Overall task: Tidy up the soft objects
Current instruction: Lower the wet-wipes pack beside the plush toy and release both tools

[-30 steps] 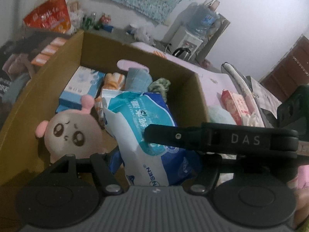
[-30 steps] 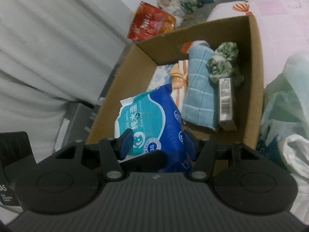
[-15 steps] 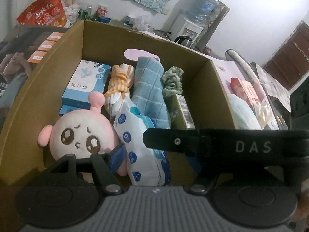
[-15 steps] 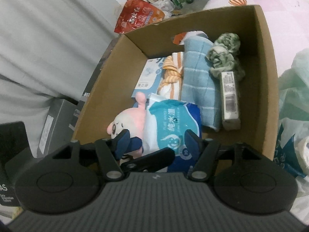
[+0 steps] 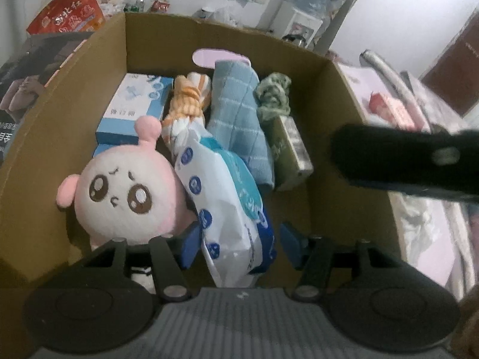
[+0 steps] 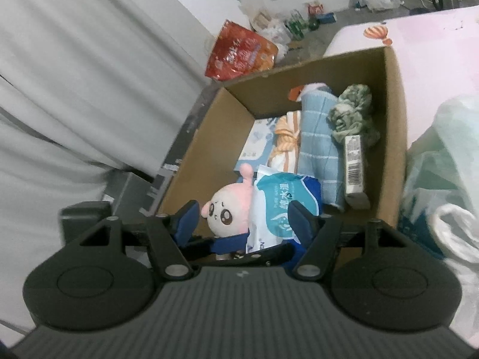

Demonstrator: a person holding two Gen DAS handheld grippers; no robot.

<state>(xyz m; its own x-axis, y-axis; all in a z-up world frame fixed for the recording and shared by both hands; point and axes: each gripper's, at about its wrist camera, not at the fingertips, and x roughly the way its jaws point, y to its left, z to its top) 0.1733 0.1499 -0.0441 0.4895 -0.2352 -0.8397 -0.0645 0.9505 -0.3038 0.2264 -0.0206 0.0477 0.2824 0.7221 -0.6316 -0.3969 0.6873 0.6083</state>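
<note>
The blue-and-white plastic wet-wipe pack (image 5: 227,206), long axis running away into the brown cardboard box (image 5: 54,137), is bracketed unclamped by the released left gripper (image 5: 236,239); the right gripper (image 6: 244,221), likewise released, is withdrawn above.

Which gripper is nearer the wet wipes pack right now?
Left. The left gripper is down in the cardboard box, its open fingers straddling the wet wipes pack. The right gripper is open too, farther back above the box's near edge.
</note>
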